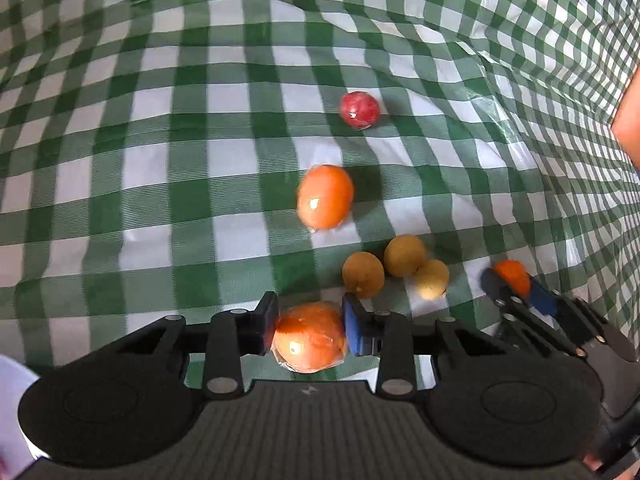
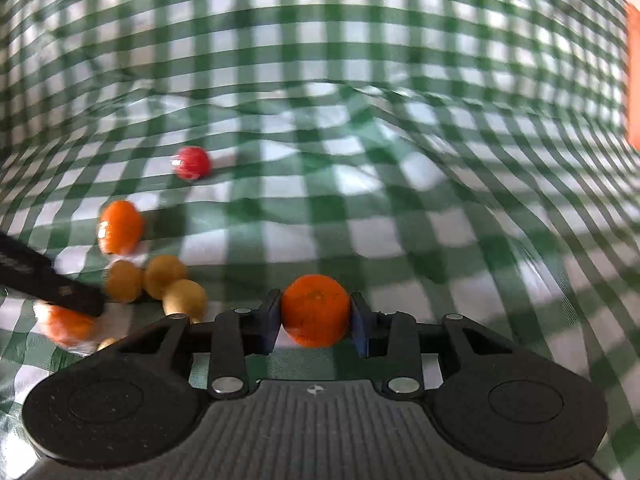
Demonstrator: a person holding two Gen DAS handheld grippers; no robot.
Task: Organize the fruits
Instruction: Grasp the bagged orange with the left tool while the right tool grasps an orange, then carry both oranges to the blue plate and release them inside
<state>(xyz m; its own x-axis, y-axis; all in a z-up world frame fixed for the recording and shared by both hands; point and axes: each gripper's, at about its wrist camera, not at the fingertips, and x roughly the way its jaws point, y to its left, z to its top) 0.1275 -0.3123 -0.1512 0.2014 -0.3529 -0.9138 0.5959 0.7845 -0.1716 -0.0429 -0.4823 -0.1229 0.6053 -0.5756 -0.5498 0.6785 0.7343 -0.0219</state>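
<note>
My left gripper [image 1: 310, 320] is shut on a shiny, film-wrapped orange fruit [image 1: 308, 346], both pads pressing its sides. My right gripper [image 2: 316, 312] is shut on a smaller orange fruit [image 2: 314, 298], which also shows at the right of the left wrist view [image 1: 512, 274]. On the cloth beyond lie another wrapped orange fruit [image 1: 325, 196], a red fruit [image 1: 359, 109] and three small yellow-brown fruits [image 1: 405, 255] bunched together. In the right wrist view a black finger [image 2: 52, 284] of the left gripper lies over its orange fruit at the left edge.
A wrinkled green-and-white checked tablecloth [image 1: 160, 160] covers the whole surface and rises in folds at the back. Part of a person's arm [image 1: 628, 120] shows at the right edge. An orange strip [image 2: 634, 80] borders the right wrist view.
</note>
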